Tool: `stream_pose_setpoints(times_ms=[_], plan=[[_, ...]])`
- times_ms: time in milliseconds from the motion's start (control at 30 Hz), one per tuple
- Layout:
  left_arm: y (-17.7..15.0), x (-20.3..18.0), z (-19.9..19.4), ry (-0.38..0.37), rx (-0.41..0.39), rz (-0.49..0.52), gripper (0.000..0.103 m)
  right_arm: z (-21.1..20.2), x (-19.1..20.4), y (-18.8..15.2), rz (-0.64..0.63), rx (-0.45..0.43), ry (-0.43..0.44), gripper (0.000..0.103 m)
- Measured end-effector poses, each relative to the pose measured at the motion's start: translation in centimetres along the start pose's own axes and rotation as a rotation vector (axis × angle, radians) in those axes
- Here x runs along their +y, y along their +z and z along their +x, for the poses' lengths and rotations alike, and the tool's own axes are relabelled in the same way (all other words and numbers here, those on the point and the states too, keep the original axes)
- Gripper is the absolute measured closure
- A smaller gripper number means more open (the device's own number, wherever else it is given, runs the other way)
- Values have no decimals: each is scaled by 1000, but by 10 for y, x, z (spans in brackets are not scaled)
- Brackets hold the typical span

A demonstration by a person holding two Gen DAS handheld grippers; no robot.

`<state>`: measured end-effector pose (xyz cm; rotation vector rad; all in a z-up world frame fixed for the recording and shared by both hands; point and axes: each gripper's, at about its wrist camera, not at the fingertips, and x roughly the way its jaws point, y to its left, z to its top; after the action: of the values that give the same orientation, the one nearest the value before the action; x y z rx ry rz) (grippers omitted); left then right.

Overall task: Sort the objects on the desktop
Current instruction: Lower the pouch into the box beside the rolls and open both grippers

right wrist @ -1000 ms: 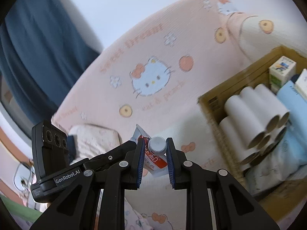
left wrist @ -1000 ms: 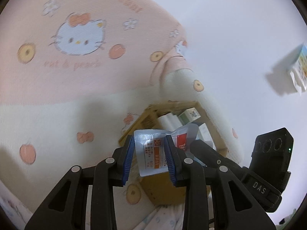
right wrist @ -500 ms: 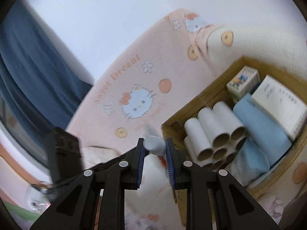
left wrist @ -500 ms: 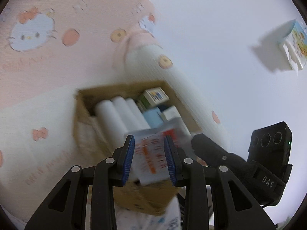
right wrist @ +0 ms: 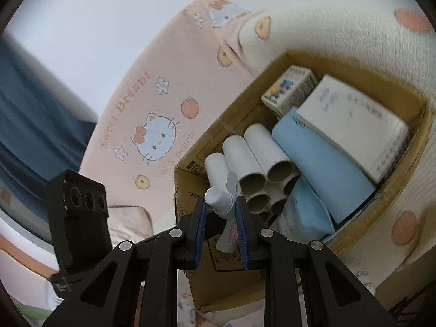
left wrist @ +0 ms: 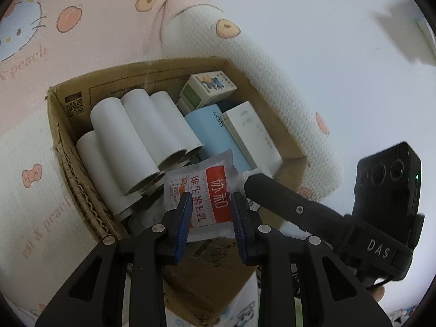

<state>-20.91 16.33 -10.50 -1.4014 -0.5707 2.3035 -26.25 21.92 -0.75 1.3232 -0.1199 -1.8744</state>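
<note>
Behind everything you have a pale wall (left wrist: pixel 313 27) and a pink and cream cartoon-cat blanket (right wrist: pixel 152 125) spread under the work area, with a dark blue curtain (right wrist: pixel 32 114) at the left of the right wrist view. On that blanket sits your open cardboard box (left wrist: pixel 58 125), already packed: a bundle of white paper tubes (left wrist: pixel 130 141) along one side, a light blue roll (right wrist: pixel 321 163) next to them, a white carton (right wrist: pixel 351 130) against the blue roll, and a small printed box (left wrist: pixel 208 88) in the far corner.

You are holding one spouted sachet (left wrist: pixel 207 199), white with a red panel, above the near edge of the box, over the tube ends. Your left gripper (left wrist: pixel 209 218) has the sachet's body between its blue pads; its jaws have just been closing and the pads press the pouch from both sides. Your right gripper (right wrist: pixel 219 215) is clenched on the sachet's neck just under the ribbed white cap (right wrist: pixel 216 197), which sticks up between the fingers.
</note>
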Motion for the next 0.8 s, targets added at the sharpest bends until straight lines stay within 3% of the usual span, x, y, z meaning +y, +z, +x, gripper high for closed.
stream_pose_setpoints(times_ms=[300,400,533,800], plan=[[7,3,12,22,87,10,73,14,-5,8,-16,98,-9,84],[7,-3,18,-9,127,18,100,19,-14,11,24,166,-5,84],[6,-17,20,9,119,83,100,16,-19,13,41,188,11,84],[6,-12,34,11,162,-6,100,18,-26,17,47,263,-40,84]])
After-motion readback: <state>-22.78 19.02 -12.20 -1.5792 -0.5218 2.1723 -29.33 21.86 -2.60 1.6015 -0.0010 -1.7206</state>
